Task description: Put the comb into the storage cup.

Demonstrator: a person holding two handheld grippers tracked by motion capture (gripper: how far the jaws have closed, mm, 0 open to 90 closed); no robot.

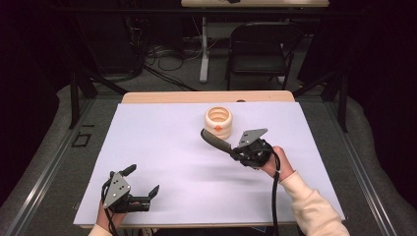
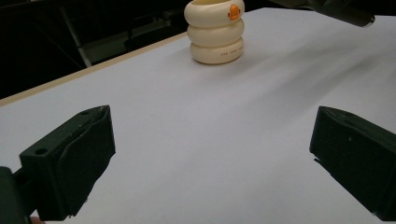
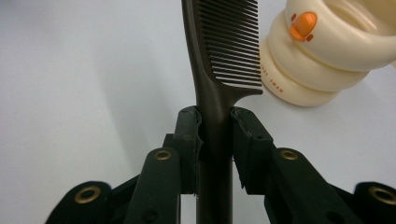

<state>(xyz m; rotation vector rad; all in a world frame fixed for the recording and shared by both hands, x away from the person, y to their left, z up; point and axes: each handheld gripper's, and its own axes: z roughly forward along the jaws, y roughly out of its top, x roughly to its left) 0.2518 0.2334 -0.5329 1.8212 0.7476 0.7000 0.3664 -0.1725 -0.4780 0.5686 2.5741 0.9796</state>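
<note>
Starting at the left, your left tongs (image 1: 142,183) rest low at the near left corner of the table (image 1: 162,147), released, the jaws standing wide apart with nothing but bare white surface between them. From there the cream ringed holder (image 2: 215,31) stands well apart, far up the table and toward the right.

Moving toward the middle, the dark comb (image 1: 215,139) hangs in the air above the table, its handle clenched in your right tongs (image 3: 215,135). In the right gripper view the two pads press flat on either side of the handle, and the toothed part runs straight out ahead of the jaws. So the comb's long axis continues the line of the tongs. In the high view that line slants up and to the left, from your right hand (image 1: 273,160) toward the holder, and the comb's far tip sits just beside the holder's near wall, at about rim height.

The holder's open mouth faces up, while the comb lies closer to level than upright. That is the relation the next move seems to turn on: the tip likely has to rise over the rim and the handle has to tilt up, so the long axis points down into the opening. Your right hand is plainly the nearer one; the left looks too far off to help steady the holder.
</note>
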